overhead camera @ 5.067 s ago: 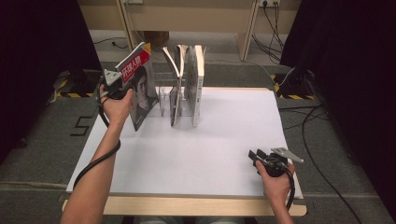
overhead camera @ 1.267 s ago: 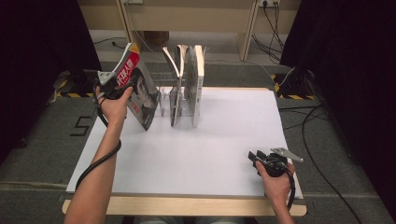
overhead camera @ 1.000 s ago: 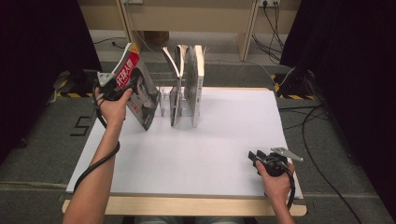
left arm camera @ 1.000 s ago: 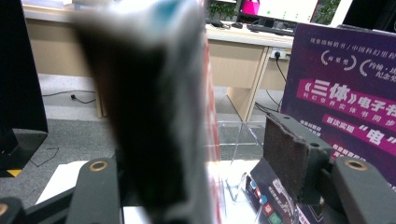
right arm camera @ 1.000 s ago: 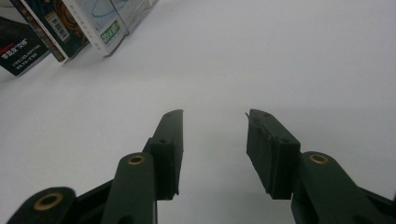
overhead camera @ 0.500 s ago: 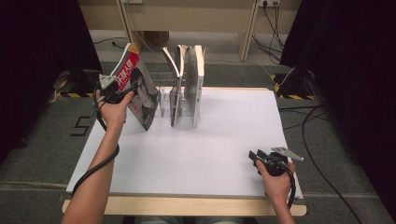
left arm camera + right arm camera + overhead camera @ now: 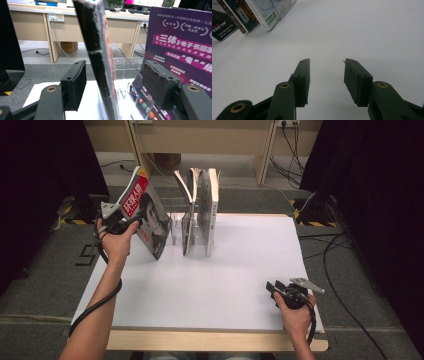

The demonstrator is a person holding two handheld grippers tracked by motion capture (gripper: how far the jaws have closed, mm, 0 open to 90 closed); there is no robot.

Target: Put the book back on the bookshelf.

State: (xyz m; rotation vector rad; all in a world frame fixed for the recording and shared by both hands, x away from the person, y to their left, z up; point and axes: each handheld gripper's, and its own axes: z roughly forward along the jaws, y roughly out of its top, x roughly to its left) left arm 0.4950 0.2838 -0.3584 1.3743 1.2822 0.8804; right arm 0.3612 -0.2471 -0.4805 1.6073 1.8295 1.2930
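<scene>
A magazine with a red title band [image 7: 145, 215] stands tilted on its lower edge at the far left of the white table [image 7: 225, 285], just left of a clear rack [image 7: 175, 227]. My left gripper [image 7: 132, 220] sits around its upper part. In the left gripper view the magazine's dark edge [image 7: 98, 62] rises between the two pads [image 7: 75, 87], with a gap on each side, so the left gripper [image 7: 115, 67] is open. My right gripper [image 7: 271, 289] rests low at the near right of the table, open, with nothing between its fingers [image 7: 326, 62].
The rack holds two or three upright books [image 7: 202, 202]; the nearest one has a purple cover [image 7: 180, 50]. Their lower corners [image 7: 244, 17] lie far off in the right gripper view. Cables cross the grey floor beyond the table, and a wooden desk [image 7: 210, 140] stands behind.
Since five seconds ago the magazine's top and my left hand have shifted a little to the left. Over the last second little differs. The right gripper has stayed put.
</scene>
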